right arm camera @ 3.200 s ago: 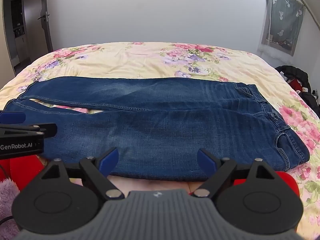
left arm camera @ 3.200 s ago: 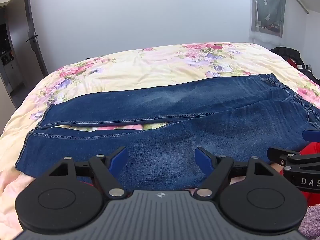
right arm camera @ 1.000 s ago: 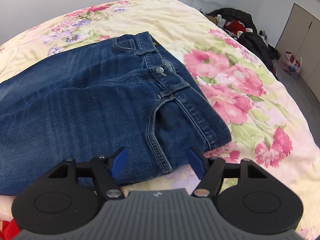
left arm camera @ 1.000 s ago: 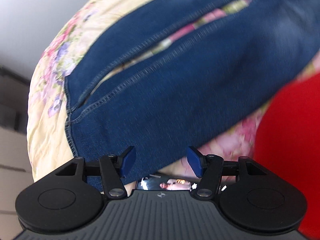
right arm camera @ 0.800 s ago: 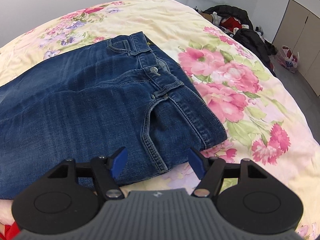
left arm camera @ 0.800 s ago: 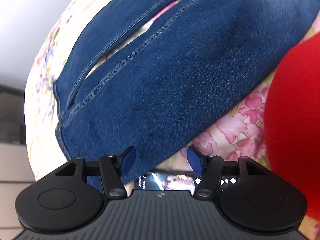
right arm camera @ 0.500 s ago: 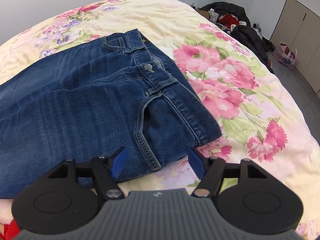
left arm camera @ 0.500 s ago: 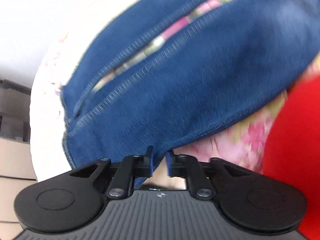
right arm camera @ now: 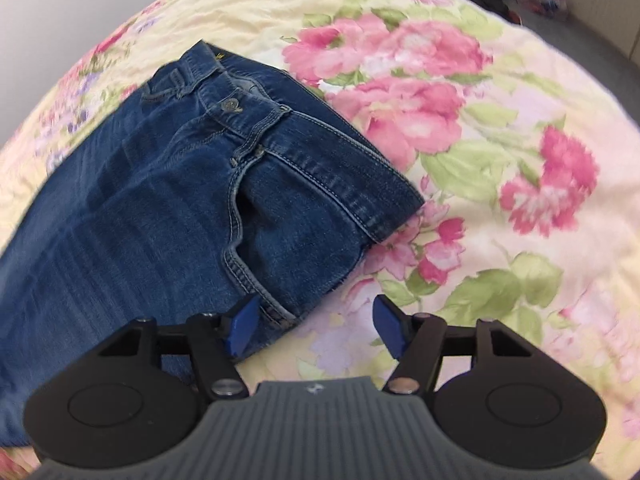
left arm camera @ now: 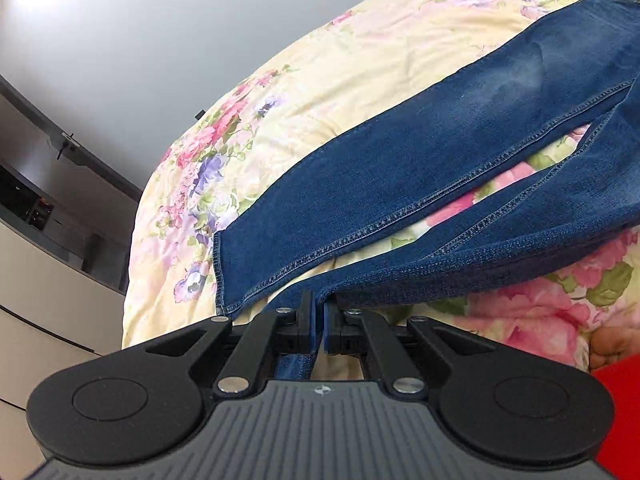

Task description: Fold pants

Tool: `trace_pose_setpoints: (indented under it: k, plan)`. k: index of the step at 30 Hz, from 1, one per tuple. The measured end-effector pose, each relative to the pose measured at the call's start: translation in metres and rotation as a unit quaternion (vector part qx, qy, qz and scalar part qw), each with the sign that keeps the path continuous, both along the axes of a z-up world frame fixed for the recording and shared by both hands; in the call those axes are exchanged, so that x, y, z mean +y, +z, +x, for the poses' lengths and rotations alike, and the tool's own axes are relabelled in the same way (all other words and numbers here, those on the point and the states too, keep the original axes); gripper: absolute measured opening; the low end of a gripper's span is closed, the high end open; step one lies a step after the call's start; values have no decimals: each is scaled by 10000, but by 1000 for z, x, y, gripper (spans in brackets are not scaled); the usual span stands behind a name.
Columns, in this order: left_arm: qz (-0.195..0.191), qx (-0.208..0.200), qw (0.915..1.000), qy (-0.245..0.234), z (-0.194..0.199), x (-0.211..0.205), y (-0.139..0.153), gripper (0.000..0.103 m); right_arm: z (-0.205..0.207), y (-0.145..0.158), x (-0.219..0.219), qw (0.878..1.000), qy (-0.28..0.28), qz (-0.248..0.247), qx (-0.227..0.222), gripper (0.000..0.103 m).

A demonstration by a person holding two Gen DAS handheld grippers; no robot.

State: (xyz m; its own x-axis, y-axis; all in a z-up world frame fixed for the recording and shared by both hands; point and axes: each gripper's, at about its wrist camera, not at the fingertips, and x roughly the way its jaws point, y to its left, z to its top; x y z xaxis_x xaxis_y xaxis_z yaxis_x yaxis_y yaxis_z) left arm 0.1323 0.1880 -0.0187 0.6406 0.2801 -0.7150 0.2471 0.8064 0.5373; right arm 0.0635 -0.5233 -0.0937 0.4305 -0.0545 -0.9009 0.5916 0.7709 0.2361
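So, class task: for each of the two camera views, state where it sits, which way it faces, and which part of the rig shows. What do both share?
Left wrist: sits on the left claw, low at the leg-hem end, facing along the jeans; its claw is shut on the near leg's denim.
Right wrist: sits on the right claw, looking down at the waistband corner; its claw is open.
Shared: the same jeans on the floral bedspread.
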Motion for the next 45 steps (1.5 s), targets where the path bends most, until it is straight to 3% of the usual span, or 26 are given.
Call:
trace_pose_setpoints:
  k: [2,5,8,16,21,25,32,37,40,42,45]
  plan:
    - [25,9,10000,43,-1,-1,2,3,3,-9,-4,9996,-121,238,-13,53]
    - [24,28,9999,110,-7,0,6,3,5,-16,-8,9972,-301,667,-124,27]
    - [0,42,9998,212,-9,0,4,3,8,6,-1,9981,-154,433,-412,14]
    - [-264,-263,9963,771,20,8,25,3,54,77,9,9893,237,234,-1417,8]
    - [-397,-320,9934,1029,56,14,37,3,117,107,14,9849,405,102,-1682,8]
    - [-461,-315,9904,1263,99,18,35,3,181,115,24,9843,496,-107,-1692,7]
    - [-170,11,9895,1434,190,13,-2,3,306,87,32,9855,662,-452,-1495,6]
    - [39,372,9890,1431,242,11,-48,4,376,37,37,9890,835,-591,-1067,5]
    - [122,573,9883,1409,258,11,-74,6,399,8,37,9918,876,-559,-750,5]
    - [144,617,9884,1381,262,14,-85,16,405,-7,35,9929,854,-533,-638,6]
    - [96,648,9895,1291,262,17,-92,23,410,-18,35,9935,848,-481,-581,9]
